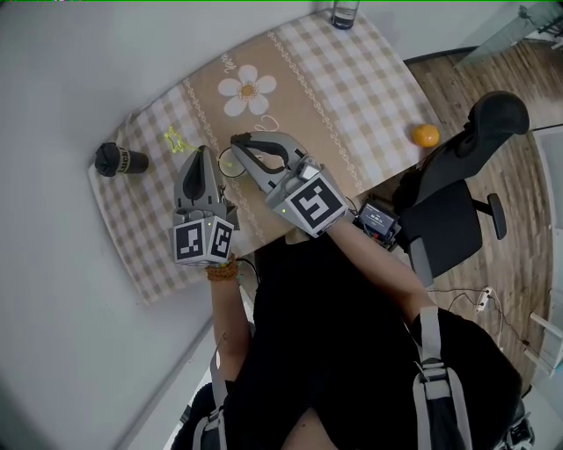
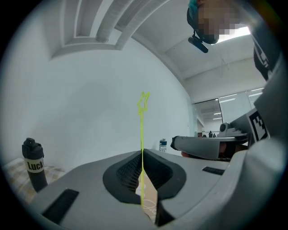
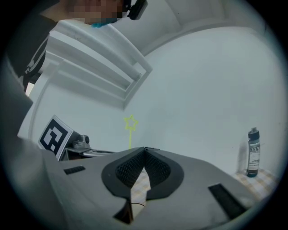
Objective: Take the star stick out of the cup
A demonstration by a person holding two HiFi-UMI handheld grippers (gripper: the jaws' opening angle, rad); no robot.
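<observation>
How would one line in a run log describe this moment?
left gripper: shut on star stick | right gripper: shut | star stick: upright

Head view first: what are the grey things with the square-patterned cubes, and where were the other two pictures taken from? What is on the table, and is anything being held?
There is no robot here. A person holds a gripper in each hand, and the patterned cubes are part of those grippers. The head view looks down from a camera on the person's head. The other two pictures come from cameras riding on each gripper, looking along its jaws.

On the checked tablecloth sit a black bottle, a clear bottle at the far edge and an orange.

The left gripper is shut on the yellow star stick, which stands upright. The right gripper is shut with nothing between its tips.
</observation>
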